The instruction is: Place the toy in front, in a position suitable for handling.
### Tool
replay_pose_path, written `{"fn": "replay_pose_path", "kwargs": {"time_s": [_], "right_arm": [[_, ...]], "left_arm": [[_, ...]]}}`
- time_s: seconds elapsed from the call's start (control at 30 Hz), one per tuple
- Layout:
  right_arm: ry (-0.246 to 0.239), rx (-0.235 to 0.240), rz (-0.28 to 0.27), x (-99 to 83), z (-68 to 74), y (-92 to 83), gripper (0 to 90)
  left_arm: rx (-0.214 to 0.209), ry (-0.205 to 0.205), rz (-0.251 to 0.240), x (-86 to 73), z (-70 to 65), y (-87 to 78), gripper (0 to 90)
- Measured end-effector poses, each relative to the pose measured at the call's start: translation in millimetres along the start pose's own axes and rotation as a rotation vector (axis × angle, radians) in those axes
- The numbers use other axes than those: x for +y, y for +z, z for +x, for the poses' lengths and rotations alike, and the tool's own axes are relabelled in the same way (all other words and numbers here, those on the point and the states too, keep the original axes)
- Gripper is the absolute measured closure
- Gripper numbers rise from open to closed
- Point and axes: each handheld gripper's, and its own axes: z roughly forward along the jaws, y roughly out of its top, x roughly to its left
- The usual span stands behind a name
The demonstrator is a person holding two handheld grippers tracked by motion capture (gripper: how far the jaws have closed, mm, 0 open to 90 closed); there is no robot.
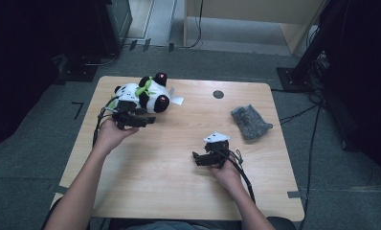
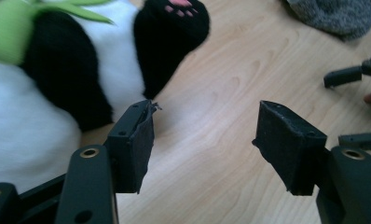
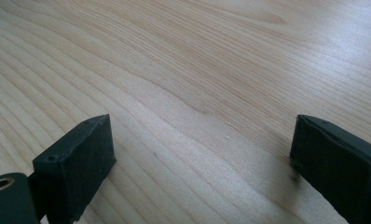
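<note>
At the table's (image 1: 179, 191) far left corner lies one panda plush (image 1: 148, 94), black and white with a green scarf; the left gripper view cuts off its head. Just beside the panda's near side, the left gripper (image 1: 141, 118) stands spread with only bare wood between its jaws, part of it covering the panda's lower edge. Well to the panda's right, the right gripper (image 1: 196, 157) rests spread wide and holds nothing. Beyond that gripper sits one grey cloth lump (image 1: 251, 121).

Left tongs (image 1: 148, 120) just beside plush panda (image 1: 143, 93); right tongs (image 1: 196, 157) on table (image 1: 179, 191); grey cloth (image 1: 251, 122) apart.
</note>
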Motion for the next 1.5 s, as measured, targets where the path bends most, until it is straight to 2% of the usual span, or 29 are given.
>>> {"fn": "replay_pose_path", "kwargs": {"time_s": [0.03,0.07,0.1,0.2,0.3,0.37,0.47,0.57,0.67,0.73,0.9,1.03,1.1,1.17,1.23,1.37,1.4,1.47,1.5], "right_arm": [[0.000,0.000,-0.001,-0.8,0.5,-0.7,6.0],[0.000,0.000,-0.001,-0.8,0.5,-0.7,6.0],[-0.004,0.004,-0.001,-2.1,1.0,-2.0,6.0],[-0.004,0.006,-0.004,-2.7,1.2,-2.4,6.0],[-0.004,0.007,0.000,-3.1,1.4,-3.1,6.0],[0.000,0.004,0.000,-3.6,1.8,-3.7,6.1],[0.000,0.004,0.001,-3.9,2.0,-4.1,6.0],[-0.001,0.003,0.000,-4.2,2.1,-4.3,6.1],[-0.002,0.003,0.000,-4.2,2.0,-4.2,6.0],[-0.001,0.003,0.000,-4.2,2.0,-4.2,6.0],[0.012,-0.011,0.001,-4.0,3.7,-4.2,6.0],[0.012,-0.010,0.026,-1.8,4.6,-5.0,6.0],[0.008,-0.008,0.036,-0.8,4.4,-5.1,6.0],[-0.001,-0.003,0.049,0.3,3.2,-5.4,6.0],[0.000,0.004,0.066,2.7,0.9,-6.2,8.7],[0.032,0.020,0.049,4.2,-2.5,-8.8,13.9],[0.049,0.030,0.030,5.0,-4.2,-10.8,15.0],[0.051,0.028,0.025,5.6,-4.8,-12.0,16.0],[0.048,0.025,0.002,7.3,-6.2,-15.3,18.8]], "left_arm": [[0.010,-0.015,-0.008,3.8,6.1,-1.2,39.8],[0.010,-0.015,-0.008,3.8,6.1,-1.2,39.7],[0.036,-0.008,-0.002,8.8,9.2,-1.5,39.7],[0.043,-0.005,-0.016,13.5,11.2,-2.2,39.8],[0.086,0.020,-0.003,21.9,13.0,-1.9,39.8],[0.099,0.028,0.006,27.3,14.2,-1.6,40.6],[0.117,0.029,-0.007,36.2,18.7,-1.9,40.5],[0.152,0.056,0.002,45.4,22.7,-1.8,38.8],[0.178,0.055,-0.010,55.8,28.9,-1.2,36.2],[0.201,0.061,0.001,62.1,37.9,3.2,31.8],[0.191,0.058,0.039,63.6,48.5,17.3,30.3],[0.189,0.040,0.062,59.1,54.4,28.6,31.0],[0.195,0.049,0.092,54.1,56.3,35.9,32.7],[0.208,0.068,0.099,48.1,56.9,41.1,33.3],[0.217,0.079,0.072,42.1,57.7,41.9,38.7],[0.202,0.081,0.082,41.7,58.0,41.8,45.8],[0.200,0.062,0.086,42.2,57.7,41.5,50.3],[0.196,0.055,0.084,42.1,58.4,41.4,51.5],[0.184,0.044,0.077,41.6,60.1,41.0,54.9]]}}
